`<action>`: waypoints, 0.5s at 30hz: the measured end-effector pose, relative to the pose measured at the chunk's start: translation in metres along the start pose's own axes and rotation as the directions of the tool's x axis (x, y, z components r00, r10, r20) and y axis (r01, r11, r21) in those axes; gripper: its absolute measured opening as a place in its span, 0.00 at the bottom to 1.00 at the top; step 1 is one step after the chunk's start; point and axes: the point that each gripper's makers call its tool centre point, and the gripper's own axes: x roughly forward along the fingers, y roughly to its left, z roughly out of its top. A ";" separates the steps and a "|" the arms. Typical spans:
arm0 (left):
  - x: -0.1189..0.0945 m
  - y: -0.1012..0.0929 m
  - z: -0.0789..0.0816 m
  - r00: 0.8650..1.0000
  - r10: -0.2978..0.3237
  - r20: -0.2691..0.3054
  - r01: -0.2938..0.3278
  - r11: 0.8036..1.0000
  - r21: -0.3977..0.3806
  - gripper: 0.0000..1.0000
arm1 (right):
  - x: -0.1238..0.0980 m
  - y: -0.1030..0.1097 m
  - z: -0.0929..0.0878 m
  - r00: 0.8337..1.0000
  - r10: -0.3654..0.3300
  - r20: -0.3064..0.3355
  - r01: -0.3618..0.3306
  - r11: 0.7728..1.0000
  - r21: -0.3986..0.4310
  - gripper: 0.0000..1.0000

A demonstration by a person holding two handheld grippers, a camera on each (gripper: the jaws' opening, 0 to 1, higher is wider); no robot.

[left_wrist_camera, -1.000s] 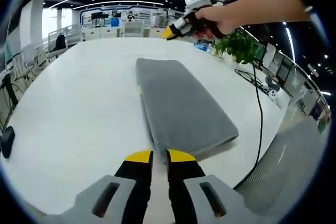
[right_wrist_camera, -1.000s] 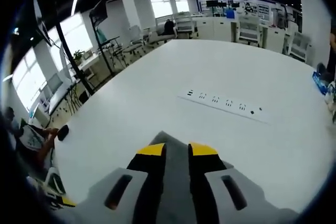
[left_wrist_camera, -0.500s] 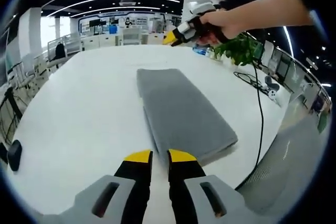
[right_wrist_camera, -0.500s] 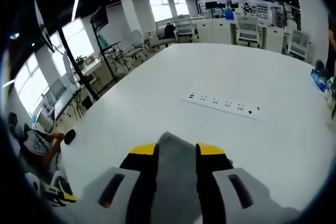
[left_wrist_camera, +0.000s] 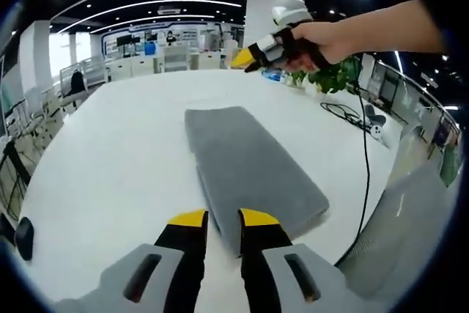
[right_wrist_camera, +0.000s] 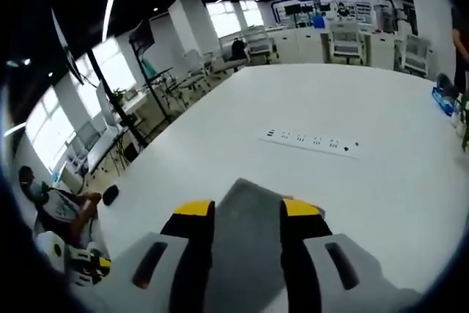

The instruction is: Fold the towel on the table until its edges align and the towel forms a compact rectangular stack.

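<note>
Two open tools, folded grey towel [left_wrist_camera: 249,170], white table [left_wrist_camera: 110,166]

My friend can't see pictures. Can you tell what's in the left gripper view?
A folded grey towel lies on a white table, beyond the left gripper. A hand holds the right gripper above the towel's far end.

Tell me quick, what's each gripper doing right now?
Left gripper: open, holding nothing, above the near end of the towel.
Right gripper: open, holding nothing, above the towel's far end.
</note>
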 end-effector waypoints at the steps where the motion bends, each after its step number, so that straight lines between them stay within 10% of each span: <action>1: 0.001 0.000 0.003 1.000 -0.002 0.002 0.002 1.000 0.005 0.18 | -0.003 0.001 -0.003 1.000 0.004 -0.002 -0.004 1.000 0.010 0.37; 15: 0.018 -0.004 0.030 0.999 -0.041 0.005 0.041 0.997 0.065 0.20 | -0.030 -0.013 -0.014 1.000 -0.002 0.009 0.003 0.998 -0.057 0.37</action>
